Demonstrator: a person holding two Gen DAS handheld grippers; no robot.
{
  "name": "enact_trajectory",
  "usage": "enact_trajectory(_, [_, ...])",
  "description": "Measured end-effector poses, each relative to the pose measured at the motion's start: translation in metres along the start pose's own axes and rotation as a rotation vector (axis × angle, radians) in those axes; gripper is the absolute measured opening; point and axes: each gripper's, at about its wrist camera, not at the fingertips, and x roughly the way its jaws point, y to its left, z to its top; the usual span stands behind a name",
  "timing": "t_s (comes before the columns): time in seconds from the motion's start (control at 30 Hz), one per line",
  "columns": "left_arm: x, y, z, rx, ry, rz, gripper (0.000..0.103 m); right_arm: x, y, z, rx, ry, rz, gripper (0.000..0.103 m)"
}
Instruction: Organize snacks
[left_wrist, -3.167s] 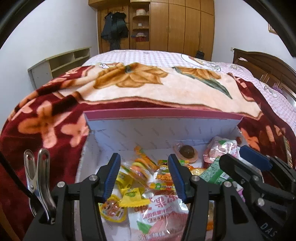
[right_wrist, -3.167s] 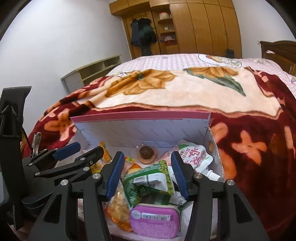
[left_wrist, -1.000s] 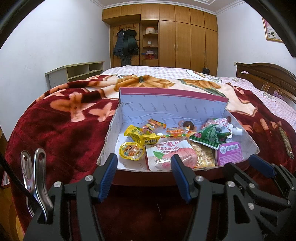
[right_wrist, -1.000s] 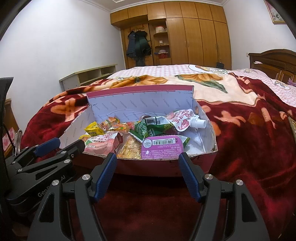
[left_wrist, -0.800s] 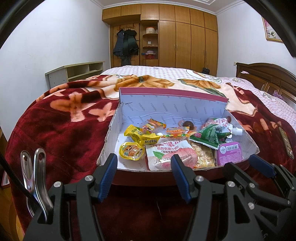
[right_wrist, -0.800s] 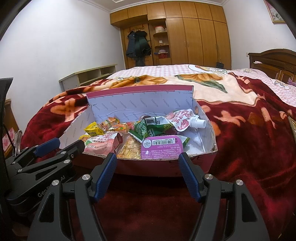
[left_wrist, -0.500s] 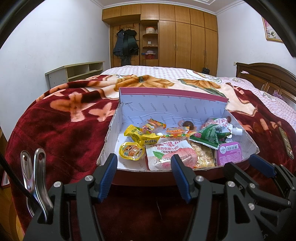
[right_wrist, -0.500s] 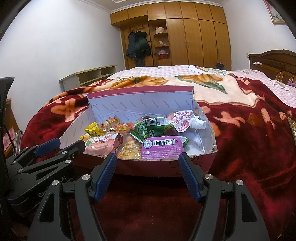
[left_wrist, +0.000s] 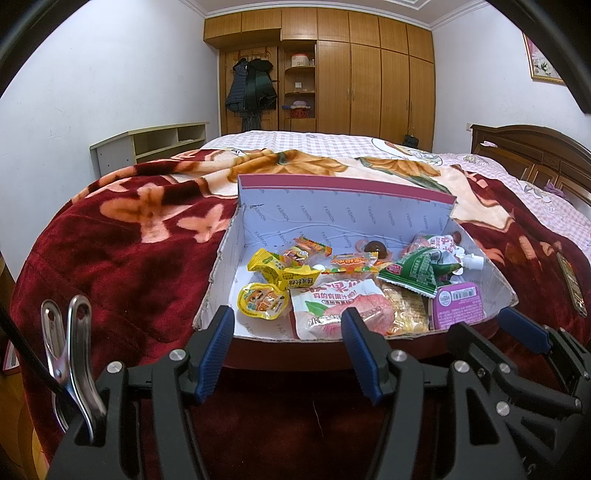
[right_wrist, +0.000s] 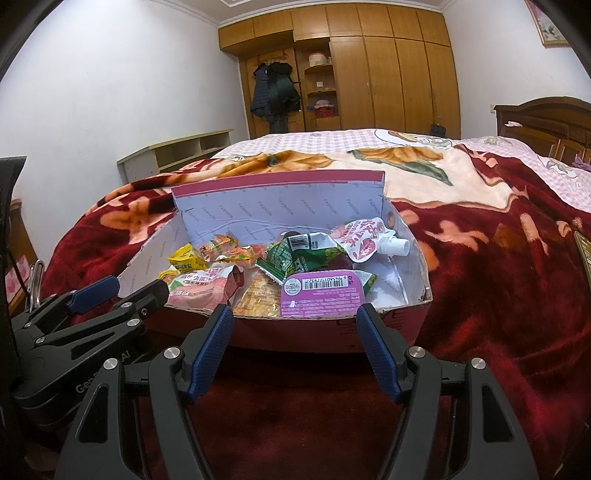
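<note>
Left gripper and right gripper hang side by side short of a cardboard box, jaws parted and empty, likely because the packing looks finished. Snack packets and a purple cup lie heaped inside. The box sits on a red floral blanket covering a bed, wooden wardrobes behind.

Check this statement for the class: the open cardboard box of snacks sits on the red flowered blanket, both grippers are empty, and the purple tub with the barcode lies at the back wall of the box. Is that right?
One detail is wrong. The purple tub lies at the front edge of the box, nearest the grippers, not at the back wall; the right wrist view shows it. The box does sit on the red blanket, and the left gripper and right gripper are empty.
</note>
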Motion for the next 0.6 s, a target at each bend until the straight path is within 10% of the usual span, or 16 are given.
enact_trajectory(0.6, [-0.0002,-0.0003,-0.0001,0.000,-0.001,0.000,0.063,-0.0003,-0.0017,0.0011,0.002,0.000,0.000,0.071])
